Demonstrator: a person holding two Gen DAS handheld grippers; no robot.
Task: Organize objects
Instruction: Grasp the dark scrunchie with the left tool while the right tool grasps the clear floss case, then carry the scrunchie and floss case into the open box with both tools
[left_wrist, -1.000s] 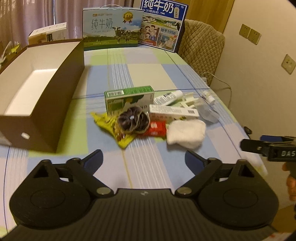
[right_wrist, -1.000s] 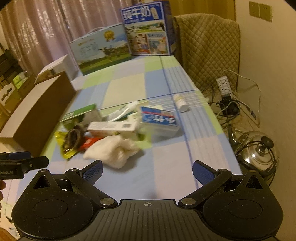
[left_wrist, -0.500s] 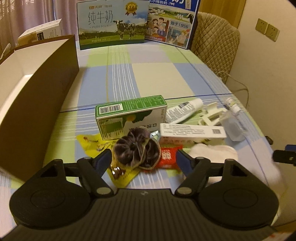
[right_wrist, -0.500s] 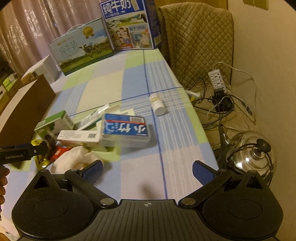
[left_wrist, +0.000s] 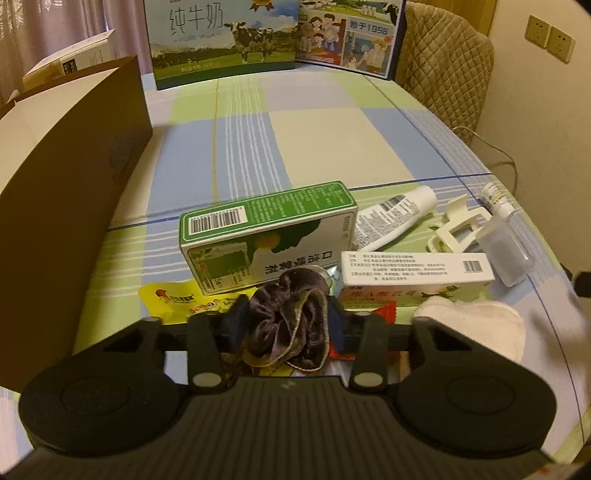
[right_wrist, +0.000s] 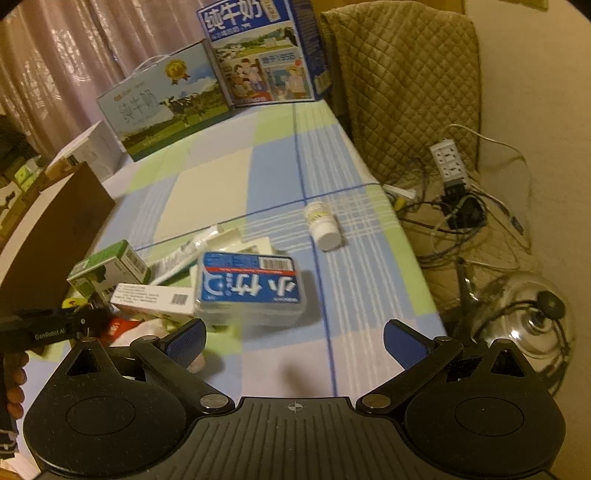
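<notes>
Scrunchie (left_wrist: 288, 321): pinched by left gripper (left_wrist: 286, 321), jaws just closed in
Right gripper (right_wrist: 293, 338): spread wide above tablecloth (right_wrist: 280, 173)

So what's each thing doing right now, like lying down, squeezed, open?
Left gripper: jaws just closing, pads squeezing the scrunchie.
Scrunchie: bunched between the pads.
Right gripper: open, holding nothing.
Green box: closed, on its long edge.
Bottle: capped, lying on its side.
Tube: lying flat.
Brown box: open on top.
</notes>
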